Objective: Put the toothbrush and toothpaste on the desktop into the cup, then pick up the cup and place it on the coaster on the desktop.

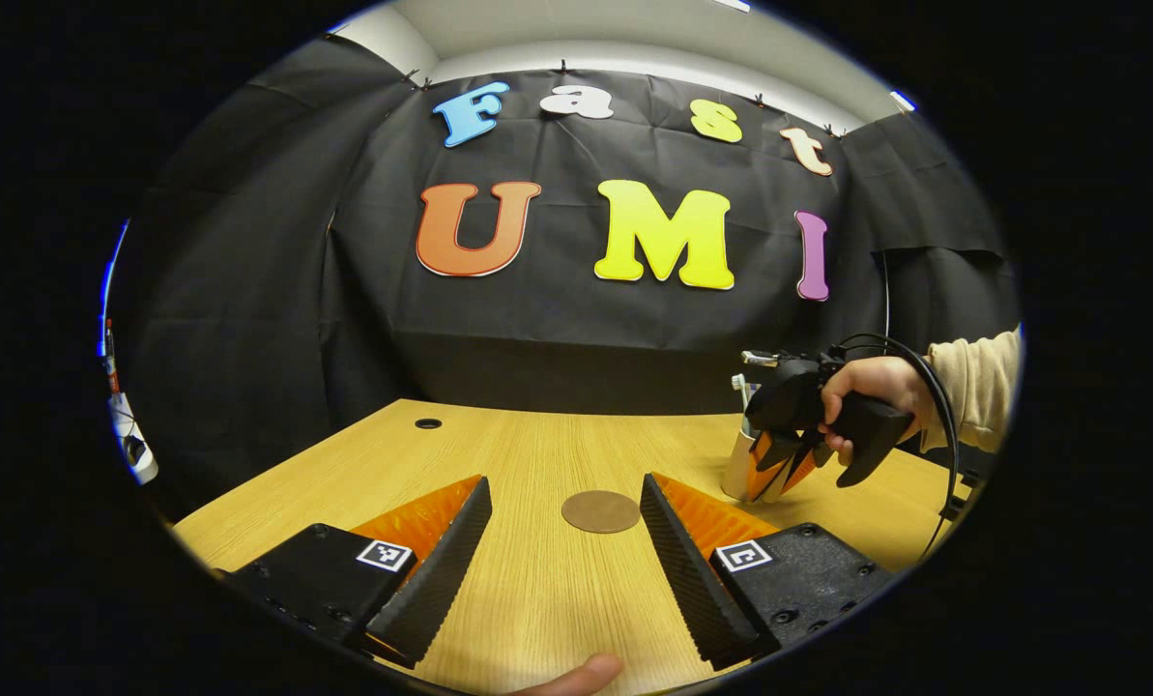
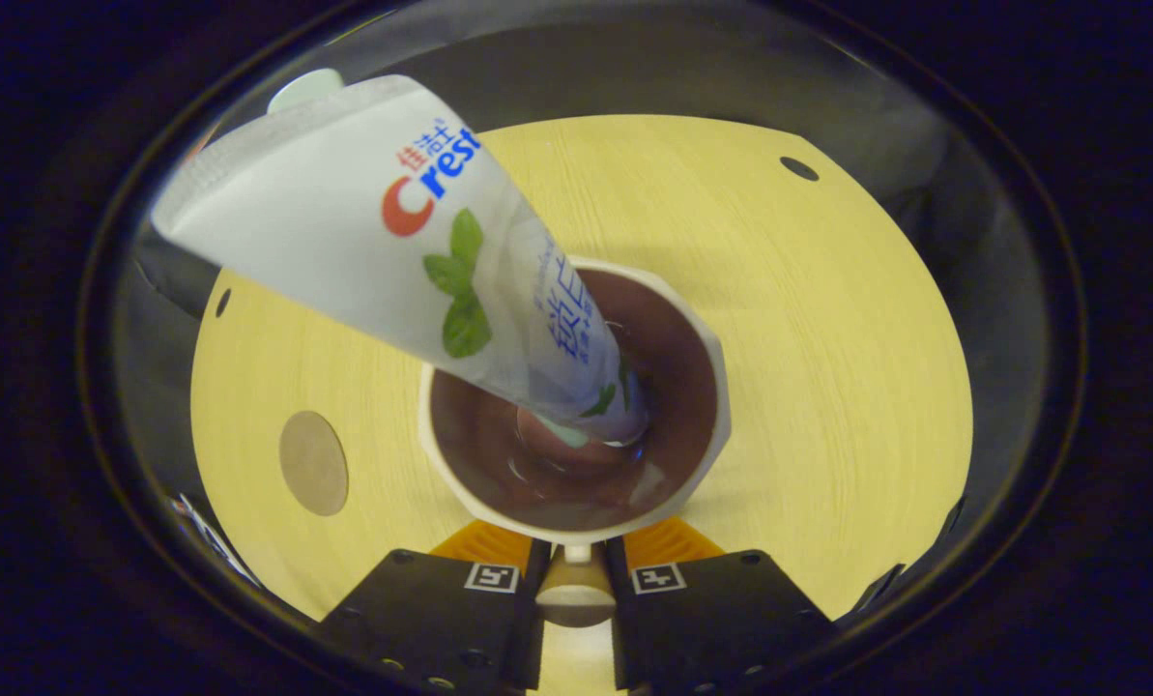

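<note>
Right tongs [image 2: 574, 570] pinch glossy cup [image 2: 702, 338] handle; ribbed left tongs [image 1: 564, 541] gape.

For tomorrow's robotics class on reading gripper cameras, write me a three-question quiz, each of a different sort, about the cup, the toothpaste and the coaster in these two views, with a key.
1. True or false: the toothpaste tube lies flat on the desktop.
2. Multiple choice: the right gripper is A) wide open above the coaster, B) closed at the rim of the cup, C) holding the toothbrush.
3. Fill in: in the left gripper view, the round brown coaster lies on the desktop ahead of the open left gripper, between its two ____.

Key: 1 false, it stands tilted inside the cup; 2 B; 3 fingers.
</note>
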`<control>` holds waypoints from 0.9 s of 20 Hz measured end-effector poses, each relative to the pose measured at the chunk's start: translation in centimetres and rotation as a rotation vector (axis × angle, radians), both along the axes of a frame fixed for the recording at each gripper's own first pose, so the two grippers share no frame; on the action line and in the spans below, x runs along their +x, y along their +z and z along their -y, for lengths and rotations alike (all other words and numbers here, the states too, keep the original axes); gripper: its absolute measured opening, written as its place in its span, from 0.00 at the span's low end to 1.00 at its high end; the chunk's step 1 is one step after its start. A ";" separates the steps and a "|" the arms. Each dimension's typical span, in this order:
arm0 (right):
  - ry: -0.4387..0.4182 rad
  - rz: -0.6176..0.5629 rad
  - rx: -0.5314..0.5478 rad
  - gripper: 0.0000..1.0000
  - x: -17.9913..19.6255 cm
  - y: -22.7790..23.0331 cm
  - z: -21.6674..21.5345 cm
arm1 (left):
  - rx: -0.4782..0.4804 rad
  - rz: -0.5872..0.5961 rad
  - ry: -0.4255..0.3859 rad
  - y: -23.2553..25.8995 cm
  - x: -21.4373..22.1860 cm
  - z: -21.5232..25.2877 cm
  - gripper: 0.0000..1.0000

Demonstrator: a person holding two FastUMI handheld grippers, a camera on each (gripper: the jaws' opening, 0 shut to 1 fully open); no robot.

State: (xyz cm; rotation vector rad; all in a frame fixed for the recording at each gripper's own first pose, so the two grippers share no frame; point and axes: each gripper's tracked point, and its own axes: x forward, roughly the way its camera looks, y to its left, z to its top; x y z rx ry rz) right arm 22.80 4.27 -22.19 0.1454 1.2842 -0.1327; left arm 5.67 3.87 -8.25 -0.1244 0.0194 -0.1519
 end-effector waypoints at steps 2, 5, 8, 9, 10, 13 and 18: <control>0.013 0.016 -0.010 0.27 0.2 -0.2 0.0 | 0.012 -0.003 -0.007 -0.2 0.0 0.3 0.98; 0.030 0.011 0.008 0.27 0.2 -0.1 -0.2 | 0.012 -0.005 -0.019 -0.4 -0.1 0.8 0.98; 0.051 0.035 0.005 0.27 0.4 0.1 -0.3 | 0.004 -0.009 -0.025 -0.5 -0.2 1.0 0.98; 0.074 0.038 0.007 0.26 0.5 0.1 -0.9 | 0.001 -0.012 -0.027 -0.6 -0.3 1.1 0.98; 0.091 0.049 0.013 0.27 0.7 0.4 -1.4 | -0.004 -0.014 -0.029 -0.7 -0.3 1.1 0.98; 0.163 0.065 0.028 0.26 0.8 1.2 -4.0 | -0.009 -0.029 -0.009 -1.1 -0.7 0.1 0.98; 0.301 0.059 0.012 0.26 -0.1 1.6 -11.3 | -0.013 -0.041 0.042 -1.9 -1.7 -2.7 0.98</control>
